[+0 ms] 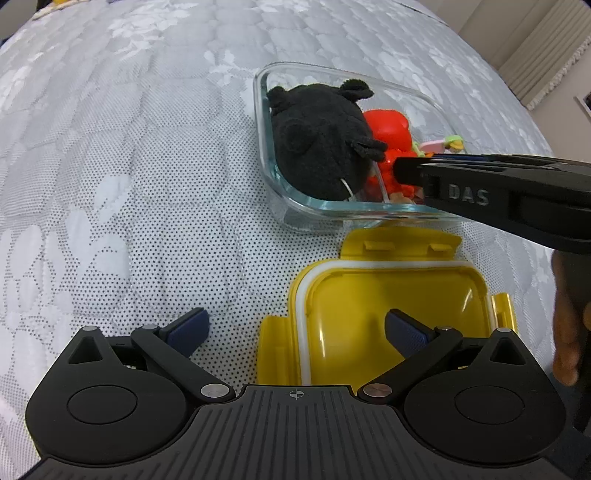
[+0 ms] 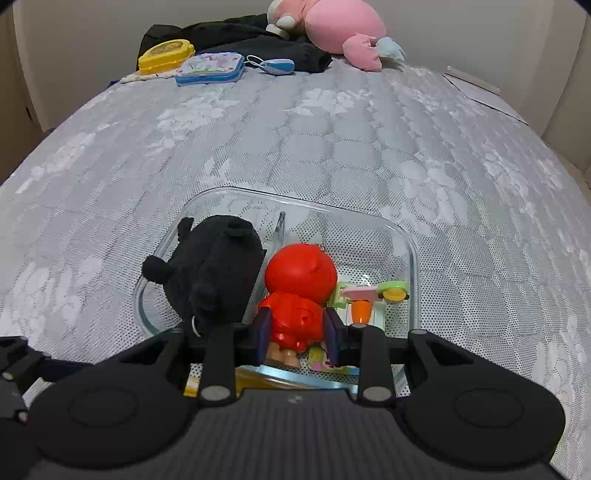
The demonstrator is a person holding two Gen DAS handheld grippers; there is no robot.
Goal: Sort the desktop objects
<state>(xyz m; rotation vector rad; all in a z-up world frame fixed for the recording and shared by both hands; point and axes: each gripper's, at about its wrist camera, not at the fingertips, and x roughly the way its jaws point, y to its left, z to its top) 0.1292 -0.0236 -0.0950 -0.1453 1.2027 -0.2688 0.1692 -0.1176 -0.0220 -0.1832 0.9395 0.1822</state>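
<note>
A clear glass container (image 2: 413, 254) (image 1: 260, 122) sits on the grey quilted bed. In it lie a black plush toy (image 2: 218, 266) (image 1: 317, 144), a red toy figure (image 2: 299, 295) (image 1: 388, 133) and a small pink, green and orange toy (image 2: 373, 295) (image 1: 443, 144). My right gripper (image 2: 297, 328) is shut on the red toy figure's body, inside the container; it reaches in from the right in the left wrist view (image 1: 406, 171). My left gripper (image 1: 295, 328) is open and empty above the yellow lid (image 1: 388, 310), which lies upside down in front of the container.
At the bed's far end lie a yellow box (image 2: 166, 55), a blue tin (image 2: 210, 68), a small blue pouch (image 2: 277, 66), black cloth (image 2: 258, 40) and a pink plush (image 2: 332, 26). Wide grey quilt (image 1: 129, 184) spreads to the left of the container.
</note>
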